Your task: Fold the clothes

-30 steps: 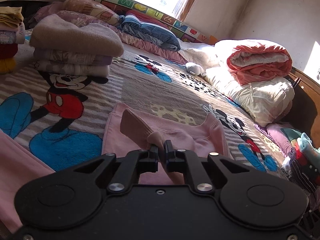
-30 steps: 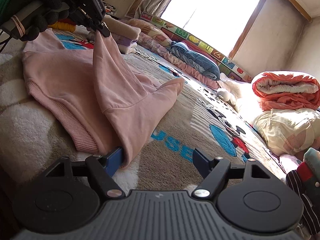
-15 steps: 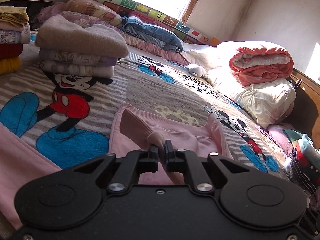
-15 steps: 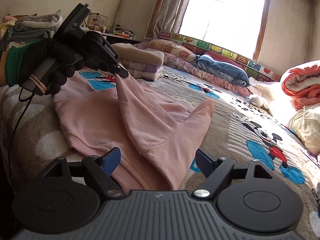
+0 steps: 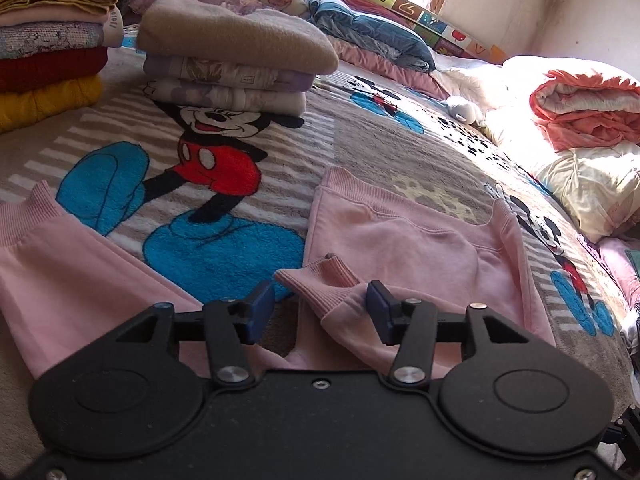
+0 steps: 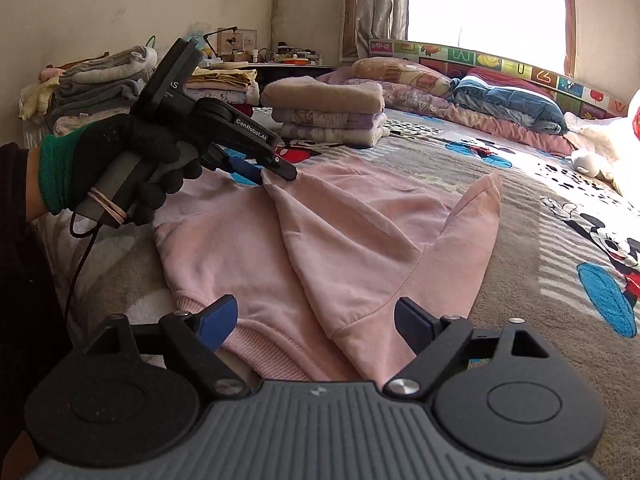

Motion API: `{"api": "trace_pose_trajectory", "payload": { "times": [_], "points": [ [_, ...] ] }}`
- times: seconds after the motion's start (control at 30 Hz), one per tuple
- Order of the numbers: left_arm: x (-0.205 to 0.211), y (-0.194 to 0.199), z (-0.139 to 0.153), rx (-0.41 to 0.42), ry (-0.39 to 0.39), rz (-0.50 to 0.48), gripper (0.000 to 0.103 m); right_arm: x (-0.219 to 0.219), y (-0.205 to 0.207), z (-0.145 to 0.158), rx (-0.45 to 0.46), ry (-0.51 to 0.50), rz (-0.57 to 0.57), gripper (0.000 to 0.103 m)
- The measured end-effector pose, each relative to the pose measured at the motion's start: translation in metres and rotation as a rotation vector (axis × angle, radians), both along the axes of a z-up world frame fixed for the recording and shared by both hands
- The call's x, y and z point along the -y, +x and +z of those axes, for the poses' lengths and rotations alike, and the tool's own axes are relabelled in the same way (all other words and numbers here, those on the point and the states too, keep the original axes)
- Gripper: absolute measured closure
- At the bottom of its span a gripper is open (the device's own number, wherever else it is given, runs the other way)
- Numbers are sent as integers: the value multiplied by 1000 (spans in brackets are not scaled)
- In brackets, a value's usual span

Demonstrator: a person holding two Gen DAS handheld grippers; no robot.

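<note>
- The pink cotton sweatshirt (image 6: 224, 248) lies spread on the plush cartoon-mouse blanket (image 5: 360, 152), filling the middle of the right wrist view.
- The left gripper (image 5: 320, 308), held in a black-gloved hand (image 6: 132, 160), has just been opening its jaws. The ribbed pink sleeve cuff (image 5: 320, 280) sits loose between the blue pads, no longer pinched, though it may brush the right-hand pad.
- In the right wrist view that sleeve runs as a long fold from the left gripper's tips at centre left down to the bottom centre. Its long axis is diagonal across the body of the garment.
- The right gripper (image 6: 316, 320) is spread wide and has also just been opening. The lower end of the folded sleeve lies in the gap between its jaws, and neither pad presses on it.
- The other sleeve (image 6: 476, 220) points toward the upper right, still unfolded. It is nearer the right gripper, so I judge that hand suits it best.
- A stack of folded beige and lilac clothes (image 5: 236, 52) sits beyond the garment, well apart.
- A second pile of red and yellow knits (image 5: 48, 60) is at the upper left, and a rolled orange quilt (image 5: 584, 108) at the far right.
- Nothing stands between either gripper and the sweatshirt.
</note>
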State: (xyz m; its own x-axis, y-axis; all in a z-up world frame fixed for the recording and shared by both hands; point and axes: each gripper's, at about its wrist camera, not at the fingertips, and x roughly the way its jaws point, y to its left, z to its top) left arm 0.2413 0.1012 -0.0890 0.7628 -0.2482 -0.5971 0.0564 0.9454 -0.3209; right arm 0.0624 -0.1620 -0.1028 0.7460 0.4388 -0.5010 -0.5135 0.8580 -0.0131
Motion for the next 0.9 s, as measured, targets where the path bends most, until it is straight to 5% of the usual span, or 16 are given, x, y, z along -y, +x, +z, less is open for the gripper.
{"api": "trace_pose_trajectory", "payload": {
  "times": [0.17, 0.57, 0.63, 0.9],
  "points": [
    [11, -11, 26, 83, 49, 3, 53, -1, 15, -12, -28, 42, -9, 18],
    [166, 49, 54, 111, 68, -322, 54, -5, 27, -18, -76, 69, -11, 9],
    [192, 66, 57, 111, 90, -371, 70, -3, 28, -18, -84, 85, -10, 8],
    [240, 110, 26, 41, 277, -455, 81, 4, 33, -16, -114, 154, -11, 7]
  ]
}}
